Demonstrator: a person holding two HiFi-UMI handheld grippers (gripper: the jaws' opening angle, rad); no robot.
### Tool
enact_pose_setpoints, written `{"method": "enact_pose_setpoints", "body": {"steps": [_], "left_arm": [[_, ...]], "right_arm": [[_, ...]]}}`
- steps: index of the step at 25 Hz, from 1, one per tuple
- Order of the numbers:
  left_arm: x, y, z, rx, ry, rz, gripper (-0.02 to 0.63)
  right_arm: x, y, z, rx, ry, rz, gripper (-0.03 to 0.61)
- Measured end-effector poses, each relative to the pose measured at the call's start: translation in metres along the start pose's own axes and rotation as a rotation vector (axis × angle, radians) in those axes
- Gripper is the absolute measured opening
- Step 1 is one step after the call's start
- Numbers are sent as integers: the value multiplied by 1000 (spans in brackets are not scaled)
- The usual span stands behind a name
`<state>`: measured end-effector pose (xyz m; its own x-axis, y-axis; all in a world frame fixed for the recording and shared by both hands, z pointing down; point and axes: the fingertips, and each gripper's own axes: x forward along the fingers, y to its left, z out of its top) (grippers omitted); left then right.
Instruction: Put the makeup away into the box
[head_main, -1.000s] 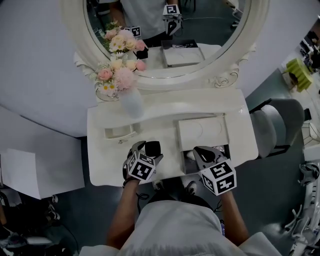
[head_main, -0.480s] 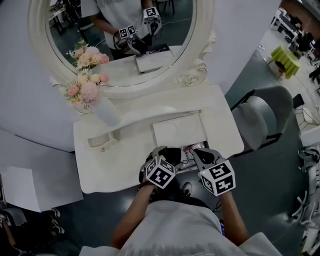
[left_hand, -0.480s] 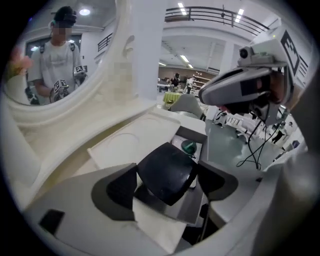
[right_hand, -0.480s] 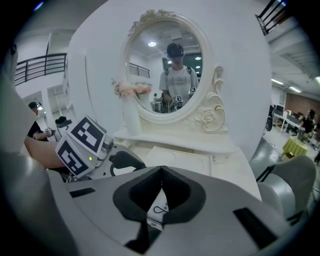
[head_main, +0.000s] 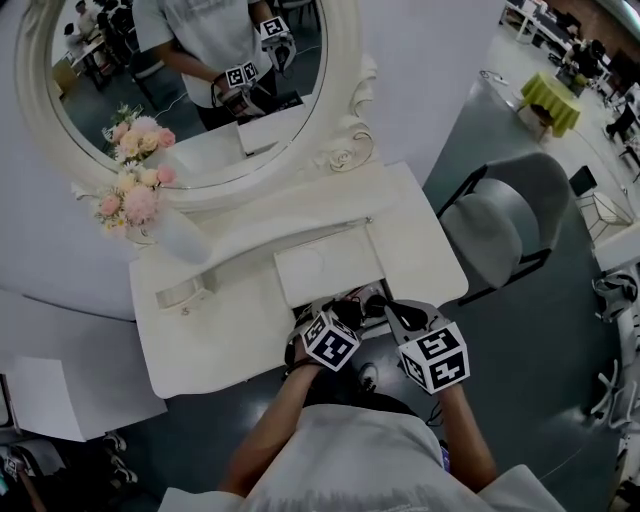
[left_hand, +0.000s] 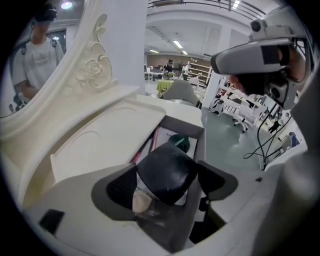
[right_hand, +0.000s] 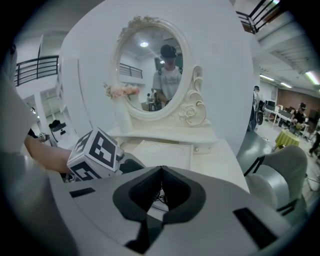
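**Left gripper holding bottle over open box; right gripper empty**

Left gripper (left_hand: 169, 186): the jaws are clamped on either side of a small bottle (left_hand: 165, 167) with a broad black cap. Pale contents show through its clear body below the cap. The bottle is held above the near end of the open box (left_hand: 186, 125), clear of the items inside.

Box: it sits at the front edge of the white dressing table (head_main: 220, 330), with its lid (head_main: 320, 268) folded back flat toward the mirror (head_main: 180, 90). Inside are a dark green-capped item (left_hand: 179, 142) and a red stick (left_hand: 145, 147) lying along the left wall. Other contents cannot be made out.

Right gripper (right_hand: 161, 172): the jaws are pressed together with nothing between them. It is held just to the right of the left gripper, near the table's front edge.

Surroundings: a vase of flowers (head_main: 130, 190) stands at the table's left rear. A grey chair (head_main: 495, 235) stands to the right of the table.
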<state>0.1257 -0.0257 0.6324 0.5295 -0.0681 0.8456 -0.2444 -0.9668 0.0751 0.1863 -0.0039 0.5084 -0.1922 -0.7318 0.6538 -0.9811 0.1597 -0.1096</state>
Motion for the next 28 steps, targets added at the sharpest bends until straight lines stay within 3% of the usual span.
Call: {"method": "enact_pose_setpoints", "body": {"steps": [10,16,25,28], "left_arm": [[1,4,-6,-61,17,9,410],[-11,3,-3,-35,1,33,410],[-54,22,1,-61,-94,108,396],[-79,37,11,-117,-173,153,339]], "right_arm": [[-7,-10,-5,-7,0,-7,2],[-8,-3,0,-17,-11,4,2],[-7,11,15,-51,-33,13,2],[-9,13,33,-79,-63,6,2]]}}
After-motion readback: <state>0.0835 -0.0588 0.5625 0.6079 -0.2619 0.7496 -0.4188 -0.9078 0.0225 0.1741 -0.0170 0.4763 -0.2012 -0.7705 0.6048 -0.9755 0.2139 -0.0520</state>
